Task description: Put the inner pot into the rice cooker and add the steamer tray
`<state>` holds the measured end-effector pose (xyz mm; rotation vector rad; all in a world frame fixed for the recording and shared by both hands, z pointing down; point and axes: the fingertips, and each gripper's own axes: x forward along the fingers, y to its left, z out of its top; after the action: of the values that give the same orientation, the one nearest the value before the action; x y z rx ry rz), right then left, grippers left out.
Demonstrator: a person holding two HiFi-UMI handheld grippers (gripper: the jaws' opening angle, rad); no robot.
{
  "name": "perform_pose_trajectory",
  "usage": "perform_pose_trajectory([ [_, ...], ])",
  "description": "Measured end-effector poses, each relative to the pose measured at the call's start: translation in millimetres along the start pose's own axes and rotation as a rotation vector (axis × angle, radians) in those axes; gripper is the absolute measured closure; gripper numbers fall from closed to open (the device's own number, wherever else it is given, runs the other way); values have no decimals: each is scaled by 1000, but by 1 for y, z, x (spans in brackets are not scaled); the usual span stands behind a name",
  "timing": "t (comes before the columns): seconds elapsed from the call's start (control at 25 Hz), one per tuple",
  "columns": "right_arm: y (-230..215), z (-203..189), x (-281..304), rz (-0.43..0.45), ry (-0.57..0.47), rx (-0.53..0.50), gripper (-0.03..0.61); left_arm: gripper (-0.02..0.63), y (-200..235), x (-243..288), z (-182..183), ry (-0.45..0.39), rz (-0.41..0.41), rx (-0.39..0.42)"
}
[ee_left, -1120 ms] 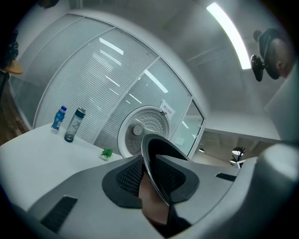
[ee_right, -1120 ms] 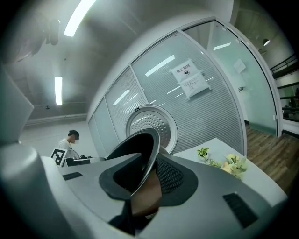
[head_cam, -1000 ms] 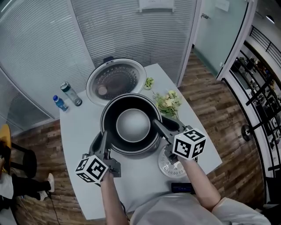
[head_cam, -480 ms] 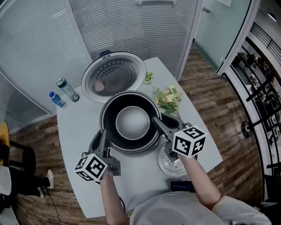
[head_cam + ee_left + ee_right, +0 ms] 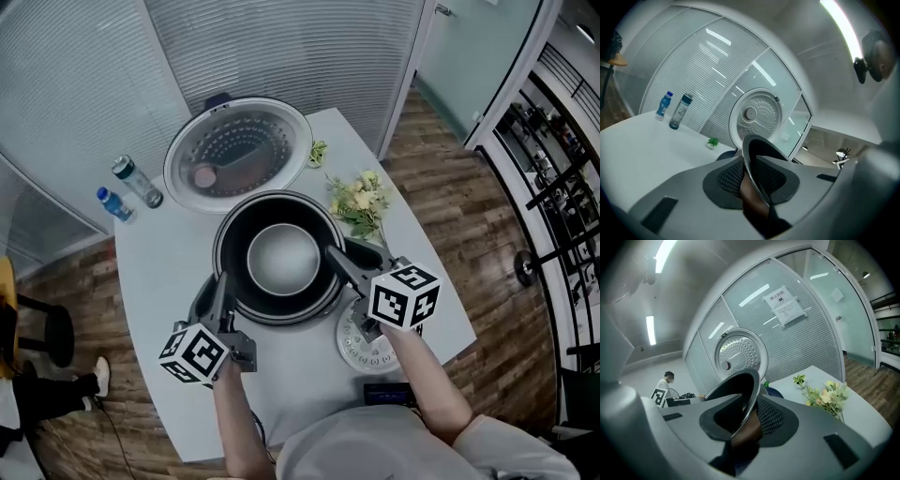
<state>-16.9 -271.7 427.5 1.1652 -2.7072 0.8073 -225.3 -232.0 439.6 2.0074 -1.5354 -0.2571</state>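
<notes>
The dark inner pot with its pale bottom hangs level over the rice cooker's body, which shows only at its edges. My left gripper is shut on the pot's near-left rim. On the right rim my right gripper is also shut. In both gripper views the thin rim stands between the ribbed pads. The cooker's round lid stands open behind. A white perforated steamer tray lies on the table, partly hidden under my right gripper.
Two bottles stand at the table's left edge. A bunch of flowers lies right of the cooker, and a small green plant sits by the lid. A dark device lies at the front edge. A person sits far off.
Both grippers have sunk a little with the pot still held between them. The head view has shifted, so the lid and bottles sit further up and left.
</notes>
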Motion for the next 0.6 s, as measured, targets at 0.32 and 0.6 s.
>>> perform_pose_trajectory([
  [0.32,-7,-9,8,12,46,-13,468,535,9,7,-10,26,19,-3],
  [0.6,-13,-18,14,13,92,-31,459,528,14,12,-16,60,38,33],
])
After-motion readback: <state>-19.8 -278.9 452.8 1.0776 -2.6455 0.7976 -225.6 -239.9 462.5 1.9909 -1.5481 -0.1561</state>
